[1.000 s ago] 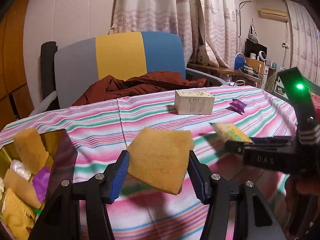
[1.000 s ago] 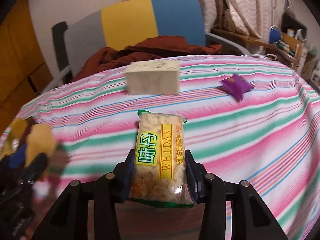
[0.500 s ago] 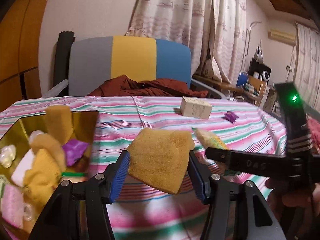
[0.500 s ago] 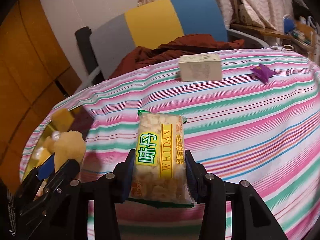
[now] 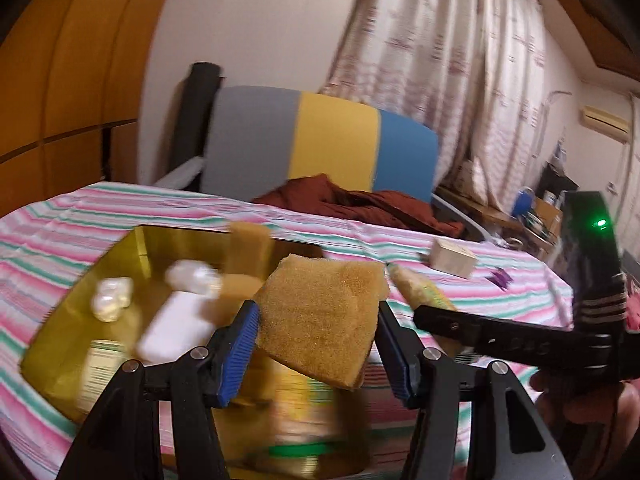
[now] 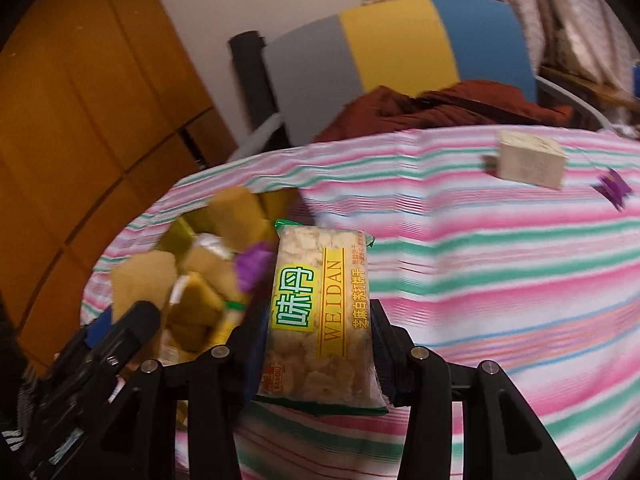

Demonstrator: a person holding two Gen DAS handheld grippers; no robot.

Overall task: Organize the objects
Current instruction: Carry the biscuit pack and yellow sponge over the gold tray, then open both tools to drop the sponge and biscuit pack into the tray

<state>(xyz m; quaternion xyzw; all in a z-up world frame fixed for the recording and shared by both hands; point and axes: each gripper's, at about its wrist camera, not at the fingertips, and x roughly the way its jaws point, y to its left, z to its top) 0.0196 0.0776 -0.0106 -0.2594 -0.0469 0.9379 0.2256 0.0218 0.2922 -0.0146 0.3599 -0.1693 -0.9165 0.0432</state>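
Note:
My left gripper (image 5: 316, 340) is shut on a yellow-brown sponge (image 5: 320, 316) and holds it above the near right part of a gold tin box (image 5: 120, 264). The box holds several sponges, white wrapped pieces and packets. My right gripper (image 6: 316, 344) is shut on a yellow and green snack packet (image 6: 320, 320), held above the striped cloth just right of the box (image 6: 180, 236). The left gripper also shows in the right wrist view (image 6: 116, 332), low at the left. The right gripper shows in the left wrist view (image 5: 436, 312), with the packet tip (image 5: 416, 292).
A small beige carton (image 6: 528, 160) and a purple wrapped sweet (image 6: 612, 188) lie on the striped tablecloth (image 6: 500, 280) at the far right. A grey, yellow and blue chair (image 5: 320, 148) with a brown garment (image 5: 360, 204) stands behind the table.
Both grippers have swung left with their loads. The gold box has come from the left edge of the views to lie right under the sponge and beside the packet.

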